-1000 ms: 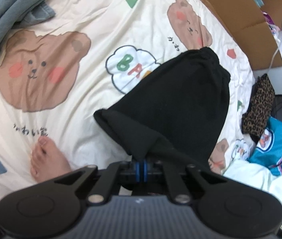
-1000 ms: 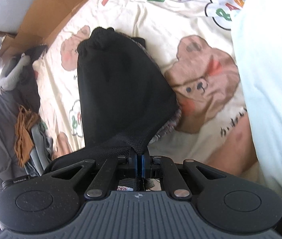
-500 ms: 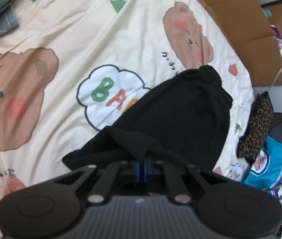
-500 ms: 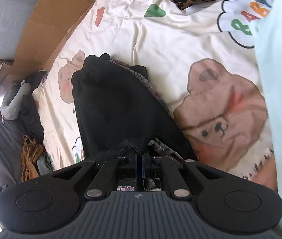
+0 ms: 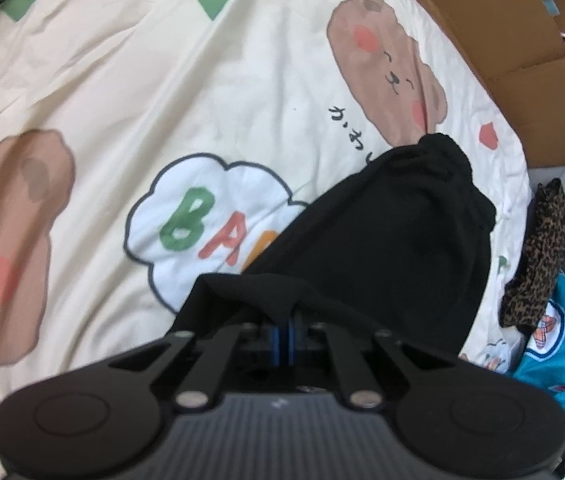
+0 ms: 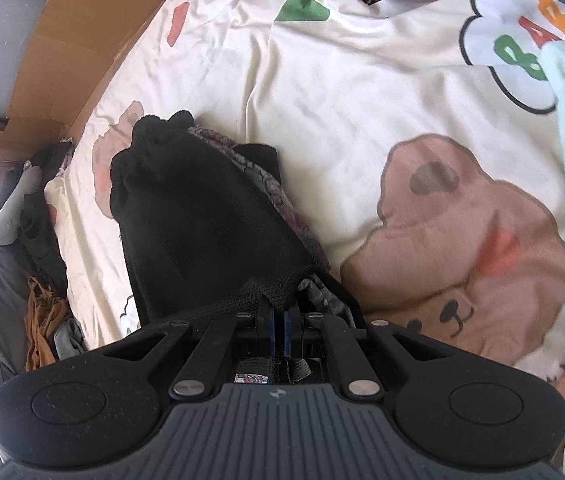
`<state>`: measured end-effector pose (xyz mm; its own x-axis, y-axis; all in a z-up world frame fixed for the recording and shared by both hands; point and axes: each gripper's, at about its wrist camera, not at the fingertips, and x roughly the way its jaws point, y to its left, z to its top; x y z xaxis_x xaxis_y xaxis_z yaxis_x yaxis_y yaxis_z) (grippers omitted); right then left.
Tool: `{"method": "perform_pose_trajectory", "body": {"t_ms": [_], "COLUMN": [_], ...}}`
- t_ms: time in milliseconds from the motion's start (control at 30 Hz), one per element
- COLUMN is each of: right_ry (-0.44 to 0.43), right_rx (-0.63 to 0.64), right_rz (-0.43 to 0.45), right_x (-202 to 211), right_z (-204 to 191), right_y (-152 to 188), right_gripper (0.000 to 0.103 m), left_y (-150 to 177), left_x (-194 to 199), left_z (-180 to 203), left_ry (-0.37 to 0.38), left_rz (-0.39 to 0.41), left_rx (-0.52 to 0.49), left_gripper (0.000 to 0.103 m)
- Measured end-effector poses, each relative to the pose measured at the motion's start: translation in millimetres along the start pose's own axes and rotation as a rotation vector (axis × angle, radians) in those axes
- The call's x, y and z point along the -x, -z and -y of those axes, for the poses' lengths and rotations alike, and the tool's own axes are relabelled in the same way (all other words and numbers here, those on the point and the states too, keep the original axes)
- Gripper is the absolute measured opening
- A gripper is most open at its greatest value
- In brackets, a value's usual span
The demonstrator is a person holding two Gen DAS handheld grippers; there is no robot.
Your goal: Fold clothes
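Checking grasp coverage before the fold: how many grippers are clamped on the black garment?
2. The left gripper pinches the black garment at its near edge; the right gripper pinches its near edge too.

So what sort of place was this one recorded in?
Most likely a bedroom: the black garment lies on a bed sheet printed with bears, with a leopard-print cloth and other clothes piled at its edges.

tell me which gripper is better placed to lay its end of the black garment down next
Neither clearly: the left gripper and right gripper each pinch the black garment. Slightly left: open sheet beside it.
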<state>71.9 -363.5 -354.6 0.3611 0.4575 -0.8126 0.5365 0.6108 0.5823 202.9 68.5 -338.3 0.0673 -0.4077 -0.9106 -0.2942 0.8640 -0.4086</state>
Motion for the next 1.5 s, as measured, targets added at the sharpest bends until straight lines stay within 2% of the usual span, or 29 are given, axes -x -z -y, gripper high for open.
{"method": "perform_pose_trajectory", "body": {"t_ms": [533,600,700,733,767,800,867,933,1033,1167,1267,1367,1500], "right_ry": [-0.019,-0.007,-0.03,-0.044,-0.058,-0.075,-0.072,-0.057,-0.065,-0.076,-0.1,-0.137,-0.135], "right_rx": [-0.013,-0.022,-0.044,-0.051,-0.057,-0.054,-0.019,0.02,0.013,-0.005,-0.028,-0.057,-0.056], "right_rz": [0.009,0.011,0.019,0.014,0.008,-0.001,-0.013,-0.023,-0.035,-0.054,-0.051,-0.018,0.004], "right_x": [-34,-38,-40,-40,-40,-40,-39,-37,-39,-45,-45,-40,-39], "right_z": [11,12,15,16,17,17,15,13,14,14,13,11,5], "right_y": [-32,-32,-28,-27,-25,-24,-21,-17,-14,-15,-20,-29,-41], "right_gripper": [0.003,0.004,0.007,0.009,0.017,0.03,0.04,0.04,0.04,0.04,0.04,0.04,0.04], "left_y": [-31,-30,-27,-27,-26,-25,-22,-20,-18,-18,-24,-33,-43], "left_x": [-41,-45,-48,-49,-48,-47,-46,-44,-44,-47,-42,-35,-28], "left_z": [-7,-5,-8,-8,-9,-9,-9,-10,-12,-11,-12,-11,-12], "left_ry": [0.05,0.038,0.063,0.068,0.073,0.078,0.08,0.075,0.092,0.107,0.162,0.183,0.208], "left_rz": [0.017,0.013,0.002,-0.001,0.001,0.003,0.004,0.006,-0.001,-0.011,0.003,0.029,0.069], "left_rx": [-0.02,-0.033,0.007,0.013,0.012,0.01,0.007,0.0,0.011,0.021,0.062,0.066,0.085], "left_gripper": [0.005,0.008,0.023,0.028,0.032,0.034,0.041,0.042,0.047,0.047,0.047,0.047,0.047]}}
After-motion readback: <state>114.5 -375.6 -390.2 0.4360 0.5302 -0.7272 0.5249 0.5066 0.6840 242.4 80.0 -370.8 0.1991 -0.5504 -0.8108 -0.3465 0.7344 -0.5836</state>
